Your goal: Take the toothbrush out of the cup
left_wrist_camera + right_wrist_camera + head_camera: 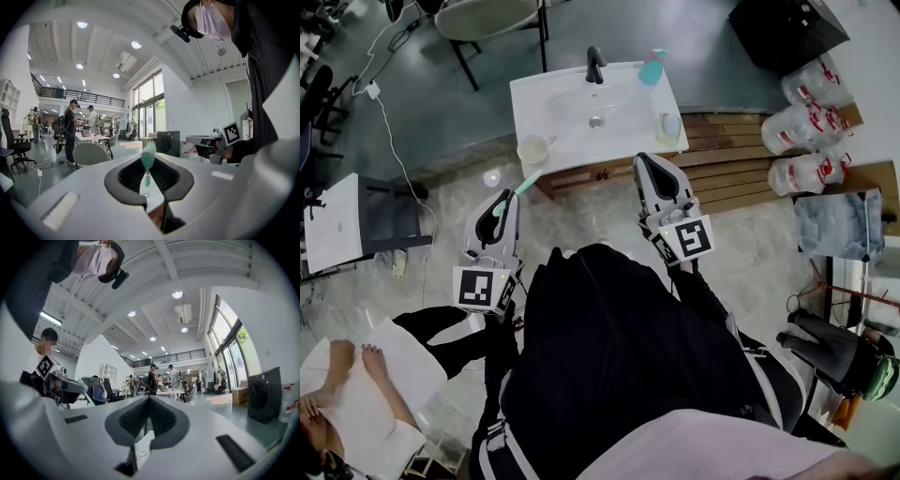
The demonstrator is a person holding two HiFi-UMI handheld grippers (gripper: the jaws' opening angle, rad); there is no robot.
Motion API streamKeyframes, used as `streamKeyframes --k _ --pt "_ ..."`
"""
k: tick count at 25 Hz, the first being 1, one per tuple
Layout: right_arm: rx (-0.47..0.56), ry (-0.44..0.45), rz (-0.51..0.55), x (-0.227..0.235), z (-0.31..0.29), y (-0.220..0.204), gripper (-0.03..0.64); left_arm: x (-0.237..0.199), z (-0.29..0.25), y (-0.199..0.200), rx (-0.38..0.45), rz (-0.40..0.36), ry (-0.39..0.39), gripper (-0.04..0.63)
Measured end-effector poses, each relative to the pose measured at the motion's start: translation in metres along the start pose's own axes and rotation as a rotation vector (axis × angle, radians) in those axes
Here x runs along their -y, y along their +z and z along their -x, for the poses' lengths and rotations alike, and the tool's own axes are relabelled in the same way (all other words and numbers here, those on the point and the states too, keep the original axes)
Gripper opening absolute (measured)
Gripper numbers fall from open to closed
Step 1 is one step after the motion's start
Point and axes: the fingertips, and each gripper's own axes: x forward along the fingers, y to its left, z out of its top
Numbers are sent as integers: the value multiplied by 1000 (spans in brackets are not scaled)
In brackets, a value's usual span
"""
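A white cup (532, 148) stands at the front left corner of the white sink counter (534, 98). The teal toothbrush (521, 187) is out of the cup, held in the air just in front of it. My left gripper (500, 202) is shut on its handle. In the left gripper view the brush head (148, 156) sticks out past the closed jaws of the left gripper (149, 172). My right gripper (649, 161) hovers at the counter's front edge, shut, with nothing between the jaws of the right gripper (149, 402).
On the counter are a black faucet (595, 64), a teal soap bottle (652, 66) and a pale cup (669, 127). Wooden slats (741, 159) and several water jugs (811, 122) lie to the right. A white box (337, 220) sits left, and a seated person (337, 394) is at lower left.
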Motion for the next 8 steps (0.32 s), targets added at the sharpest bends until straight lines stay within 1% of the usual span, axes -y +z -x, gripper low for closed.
streamKeyframes --k 8 --pt "0 2 0 -1 -3 -1 0 -4 2 -2 3 8 10 28"
